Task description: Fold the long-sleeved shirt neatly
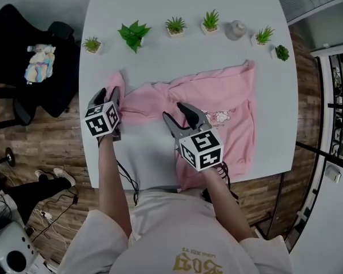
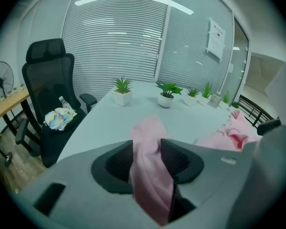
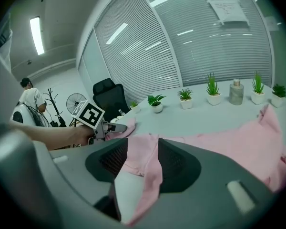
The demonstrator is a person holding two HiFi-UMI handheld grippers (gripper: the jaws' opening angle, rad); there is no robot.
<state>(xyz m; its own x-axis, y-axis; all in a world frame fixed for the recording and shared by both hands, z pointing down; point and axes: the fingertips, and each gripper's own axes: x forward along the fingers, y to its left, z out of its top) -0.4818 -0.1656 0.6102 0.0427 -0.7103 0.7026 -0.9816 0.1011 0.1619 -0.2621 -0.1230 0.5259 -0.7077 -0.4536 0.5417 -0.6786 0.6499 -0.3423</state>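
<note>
Head view shows the pink shirt (image 1: 223,107) lying bunched up on the table (image 1: 160,33), mostly toward 3 o'clock. My left gripper (image 1: 113,96) pinches the sleeve (image 1: 140,104) at 9 o'clock. My right gripper (image 1: 172,111) pinches shirt cloth near the middle. I think the folding has barely begun. No neat fold shows yet, so the sleeves and body are all left to do.

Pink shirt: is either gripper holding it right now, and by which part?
Both. The left gripper is shut on the pink shirt at its sleeve end; the right gripper pinches a fold near where that sleeve meets the body.
</note>
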